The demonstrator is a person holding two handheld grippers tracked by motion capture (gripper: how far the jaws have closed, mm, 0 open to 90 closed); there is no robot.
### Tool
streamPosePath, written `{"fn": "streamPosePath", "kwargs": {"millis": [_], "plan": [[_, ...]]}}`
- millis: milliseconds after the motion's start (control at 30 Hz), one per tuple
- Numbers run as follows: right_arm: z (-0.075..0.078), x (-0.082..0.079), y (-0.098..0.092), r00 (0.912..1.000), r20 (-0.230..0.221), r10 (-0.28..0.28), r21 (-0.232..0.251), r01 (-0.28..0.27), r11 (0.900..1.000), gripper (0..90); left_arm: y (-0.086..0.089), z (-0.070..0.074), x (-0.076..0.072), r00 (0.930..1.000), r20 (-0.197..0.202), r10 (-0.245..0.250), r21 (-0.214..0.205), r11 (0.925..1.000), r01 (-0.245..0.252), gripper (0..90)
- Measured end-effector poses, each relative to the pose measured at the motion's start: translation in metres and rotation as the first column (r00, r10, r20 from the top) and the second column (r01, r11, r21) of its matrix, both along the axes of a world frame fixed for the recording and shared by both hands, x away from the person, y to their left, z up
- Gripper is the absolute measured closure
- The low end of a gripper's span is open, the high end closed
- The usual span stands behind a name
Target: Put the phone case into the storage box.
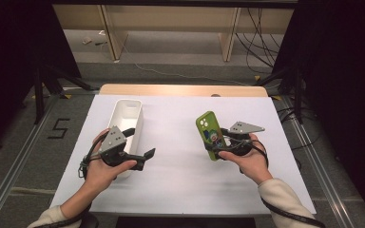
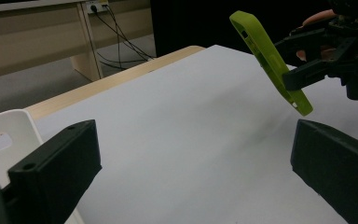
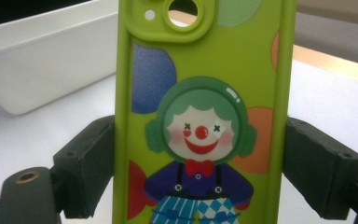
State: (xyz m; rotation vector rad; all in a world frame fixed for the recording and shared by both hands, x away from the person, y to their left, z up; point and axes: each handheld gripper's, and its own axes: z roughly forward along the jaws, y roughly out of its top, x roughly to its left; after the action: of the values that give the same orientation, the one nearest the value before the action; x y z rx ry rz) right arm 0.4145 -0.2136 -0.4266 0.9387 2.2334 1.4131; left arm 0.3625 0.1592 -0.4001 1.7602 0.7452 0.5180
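A lime-green phone case [image 1: 210, 134] with a clown picture [image 3: 200, 140] on its back is lifted off the white table [image 1: 180, 166], right of the middle. My right gripper [image 1: 218, 141] is shut on its two long edges, one jaw pressing on each side [image 3: 200, 158]. In the left gripper view the case [image 2: 270, 58] hangs tilted above the table with the right gripper [image 2: 303, 63] clamped across it. My left gripper [image 1: 148, 154] is held at the left, jaws open with nothing between them [image 2: 193, 172], pointing toward the case.
A white rectangular bin [image 1: 128, 118] stands on the table's left side, just behind the left hand, also seen as the bin [image 3: 42, 60] beyond the case. A wooden table edge [image 1: 180, 90] runs along the back. Cables lie on the floor beyond.
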Motion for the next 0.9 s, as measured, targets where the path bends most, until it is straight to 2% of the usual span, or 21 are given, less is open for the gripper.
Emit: {"fn": "streamPosePath", "kwargs": {"millis": [267, 733, 900], "plan": [[0.004, -0.002, 0.0, 0.9997, 0.024, 0.002, 0.026, -0.003, 0.9997, 16.8, -0.016, 0.007, 0.014, 0.9998, -0.001, -0.018, -0.014, 0.9997, 0.018, 1.1], [0.004, -0.005, 0.002, 0.999, 0.043, -0.01, 0.04, 0.008, 0.9992, 16.8, -0.049, 0.019, 0.036, 0.9988, 0.011, -0.048, -0.038, 0.9981, 0.049, 3.8], [0.003, -0.005, 0.004, 0.999, 0.043, -0.005, 0.045, 0.003, 0.999, 16.8, -0.054, 0.022, 0.041, 0.9986, 0.002, -0.052, -0.062, 0.9967, 0.052, 4.2]]}}
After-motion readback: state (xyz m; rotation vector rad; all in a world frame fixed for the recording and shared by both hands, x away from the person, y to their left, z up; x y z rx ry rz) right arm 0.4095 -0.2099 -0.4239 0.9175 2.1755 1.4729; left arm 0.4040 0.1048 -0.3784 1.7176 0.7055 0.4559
